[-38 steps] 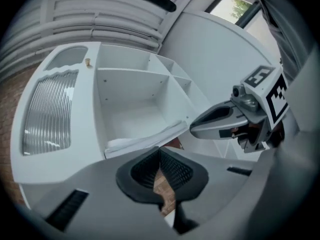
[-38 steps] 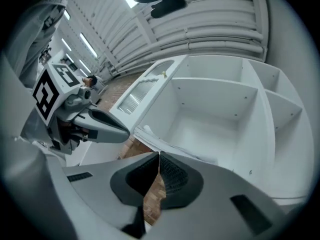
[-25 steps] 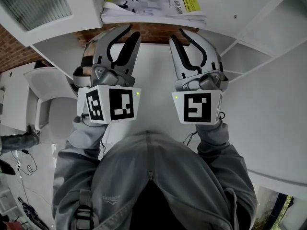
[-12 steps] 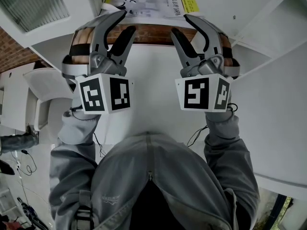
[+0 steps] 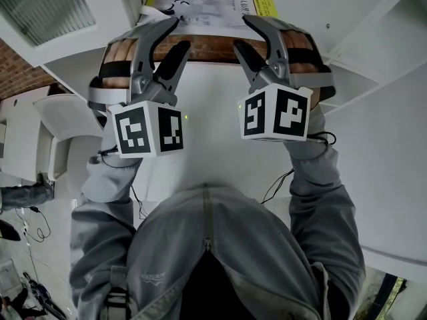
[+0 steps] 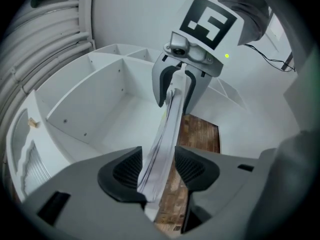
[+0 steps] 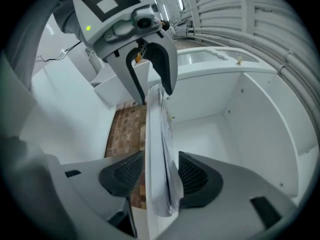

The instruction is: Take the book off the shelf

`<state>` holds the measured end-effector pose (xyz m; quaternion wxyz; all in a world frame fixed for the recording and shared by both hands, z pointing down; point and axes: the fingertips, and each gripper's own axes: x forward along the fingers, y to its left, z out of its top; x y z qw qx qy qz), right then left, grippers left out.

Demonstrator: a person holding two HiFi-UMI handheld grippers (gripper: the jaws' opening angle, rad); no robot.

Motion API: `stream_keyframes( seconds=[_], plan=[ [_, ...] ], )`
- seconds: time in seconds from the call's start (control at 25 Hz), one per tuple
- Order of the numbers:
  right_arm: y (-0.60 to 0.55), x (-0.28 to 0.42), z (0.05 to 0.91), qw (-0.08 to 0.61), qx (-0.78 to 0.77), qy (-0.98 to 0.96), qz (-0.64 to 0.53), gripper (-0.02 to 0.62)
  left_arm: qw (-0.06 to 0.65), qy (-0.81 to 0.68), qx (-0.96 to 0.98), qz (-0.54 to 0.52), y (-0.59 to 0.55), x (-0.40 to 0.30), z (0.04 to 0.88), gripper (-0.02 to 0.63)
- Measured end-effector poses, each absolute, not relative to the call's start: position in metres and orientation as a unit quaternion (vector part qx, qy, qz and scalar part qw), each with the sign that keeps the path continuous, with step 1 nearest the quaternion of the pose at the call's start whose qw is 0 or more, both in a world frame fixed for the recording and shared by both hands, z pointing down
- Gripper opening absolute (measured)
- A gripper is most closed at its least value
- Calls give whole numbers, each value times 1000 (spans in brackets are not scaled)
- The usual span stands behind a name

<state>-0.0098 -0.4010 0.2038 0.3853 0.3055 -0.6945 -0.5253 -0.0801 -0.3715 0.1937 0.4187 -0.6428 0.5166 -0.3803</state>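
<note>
Two tongs on one book, neither gripping. The book (image 5: 207, 2) lies flat, cover up, on the white shelf (image 5: 73, 62) at the top of the head view. Its near edge hangs past the shelf lip toward the person. The left tongs (image 5: 179, 33) and right tongs (image 5: 240, 32) both straddle that overhanging edge, one jaw above and one below. Both have just been opening.

In the left gripper view the left tongs (image 6: 159, 173) are spread. The book (image 6: 166, 129) leans by one pad with a clear gap at the other, so no pinch. In the right gripper view the right tongs (image 7: 156, 176) are spread wider, and the book (image 7: 159, 149) sits loose between the pads.

Risks, as judged:
- **No grip:** nothing holds the book now, so pulling back as is would leave it on the shelf.
- **Partial catch:** the book looks thin and floppy. Closing on only the outer strip could catch some pages and let the rest fan out or slide.
- **Skew:** one pair closing or pulling ahead of the other would twist it. It could then tip off the lip toward the brick-patterned area (image 5: 207, 47) below.

Orientation: the book is flat, with its page edge facing the person. The visible side runs left to right along the shelf front. That looks like the long axis, but the far part is cut off at the frame top, so this is not certain.
</note>
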Motion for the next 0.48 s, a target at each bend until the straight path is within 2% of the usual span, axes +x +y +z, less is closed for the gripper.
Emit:
stream_keyframes(
  seconds=[0.16,0.24,0.28,0.48],
  plan=[
    [-404,-11,207,396,302,-688,-528,194,422,514,-639,-387,-369,-81,195,198],
    [-401,-11,206,398,299,-690,-526,101,422,510,-640,-390,-368,-80,197,198],
    [-400,-10,206,401,297,-689,-526,80,423,508,-639,-392,-367,-79,197,198],
    [-397,-10,207,407,304,-674,-537,74,435,506,-630,-397,-366,-73,195,201]
  ],
)
